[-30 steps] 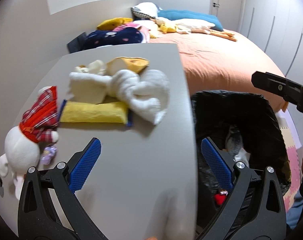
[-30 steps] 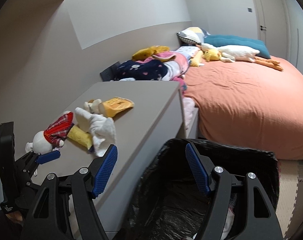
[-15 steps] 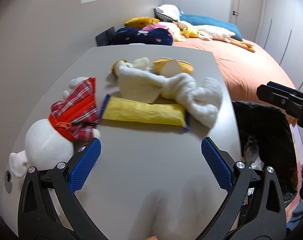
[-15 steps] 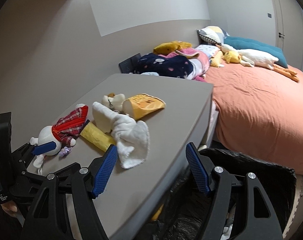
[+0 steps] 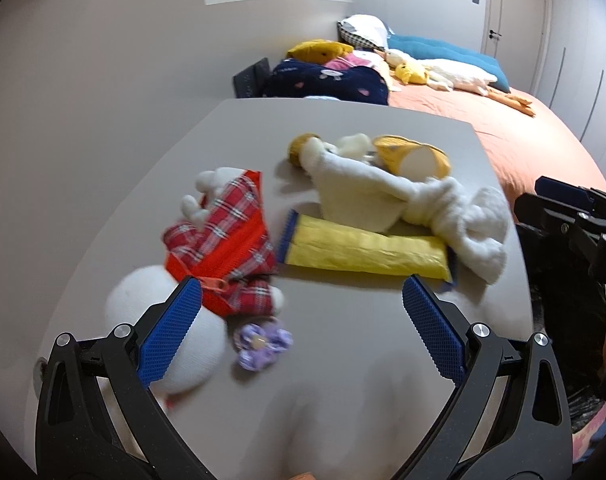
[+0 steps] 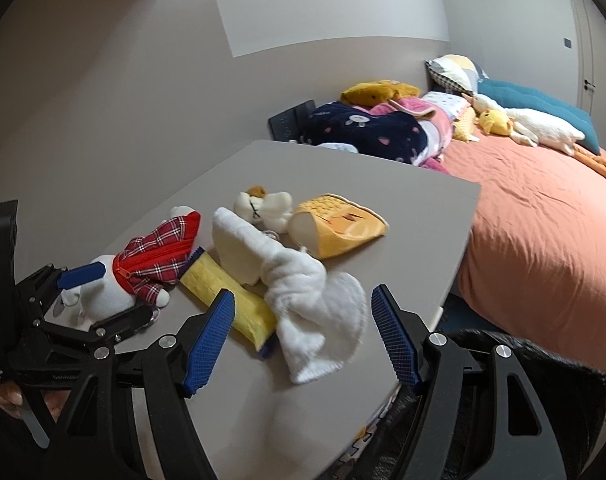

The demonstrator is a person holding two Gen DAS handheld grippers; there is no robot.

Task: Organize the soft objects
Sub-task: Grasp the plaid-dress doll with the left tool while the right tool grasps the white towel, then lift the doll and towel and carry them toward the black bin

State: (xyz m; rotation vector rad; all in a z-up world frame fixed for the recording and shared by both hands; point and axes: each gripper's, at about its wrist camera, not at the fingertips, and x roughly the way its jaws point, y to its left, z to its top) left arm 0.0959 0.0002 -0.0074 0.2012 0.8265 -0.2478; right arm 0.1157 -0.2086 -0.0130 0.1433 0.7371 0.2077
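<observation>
step: I reach for white plush toy in red plaid dress [image 5: 207, 280] | left gripper [image 5: 299, 322] wide open, empty | right gripper [image 6: 303, 336] wide open, empty | next: lower, close on plush

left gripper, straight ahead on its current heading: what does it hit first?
Probably the white plush in the red plaid outfit: the open left gripper already has its left finger alongside it. The purple flower charm lies just ahead too; depth is unclear.

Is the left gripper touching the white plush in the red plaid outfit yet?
Cannot tell. In the right wrist view the left gripper straddles the white plush, jaws wide open, but neither view plainly shows contact or a gap.
</observation>
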